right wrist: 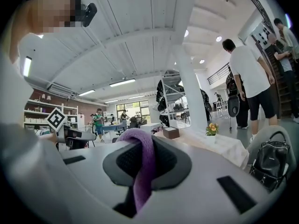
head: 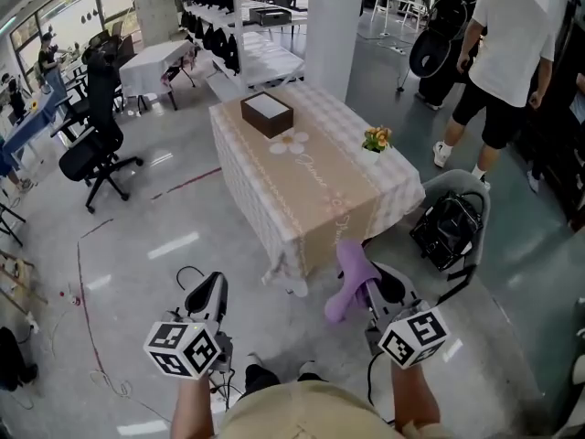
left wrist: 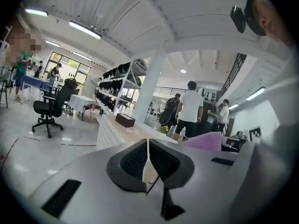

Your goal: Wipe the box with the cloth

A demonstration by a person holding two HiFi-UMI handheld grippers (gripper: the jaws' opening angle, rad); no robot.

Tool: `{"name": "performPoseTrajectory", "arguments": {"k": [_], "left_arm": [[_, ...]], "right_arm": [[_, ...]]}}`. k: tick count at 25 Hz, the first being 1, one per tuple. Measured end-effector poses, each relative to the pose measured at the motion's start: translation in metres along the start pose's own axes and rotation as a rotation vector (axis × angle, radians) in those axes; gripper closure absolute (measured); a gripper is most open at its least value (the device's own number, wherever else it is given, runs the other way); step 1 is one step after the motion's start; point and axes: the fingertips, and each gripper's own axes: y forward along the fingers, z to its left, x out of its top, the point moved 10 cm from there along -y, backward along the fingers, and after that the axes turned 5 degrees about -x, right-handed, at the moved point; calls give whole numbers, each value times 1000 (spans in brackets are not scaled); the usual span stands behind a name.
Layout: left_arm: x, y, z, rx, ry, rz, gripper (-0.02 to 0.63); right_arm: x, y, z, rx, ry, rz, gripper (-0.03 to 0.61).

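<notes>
A dark brown box (head: 267, 114) with a white top sits at the far end of the cloth-covered table (head: 315, 186); it also shows as the small box (left wrist: 125, 120) and box (right wrist: 171, 132) in the gripper views. My right gripper (head: 364, 277) is shut on a purple cloth (head: 348, 283), which hangs folded over between its pads (right wrist: 142, 169). My left gripper (head: 208, 293) is shut with nothing between its pads, held low over the floor, well short of the table. The purple cloth (left wrist: 204, 141) shows to its right.
A small pot of flowers (head: 376, 139) stands on the table's right edge. A grey chair with a black backpack (head: 450, 228) sits right of the table. Black office chairs (head: 96, 140) stand at left. People (head: 501, 58) stand at upper right beside a white pillar (head: 334, 26).
</notes>
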Motion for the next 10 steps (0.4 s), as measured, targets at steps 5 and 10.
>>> {"name": "performPoseTrajectory", "arguments": {"k": [5,10], "left_arm": [[-3,-4,2,-14,27,10,586],[0,1,8,-18,50,8,586]], "right_arm": [[-4,10,7,22,12,23,532],[-4,21,10,32,39,27,532]]}}
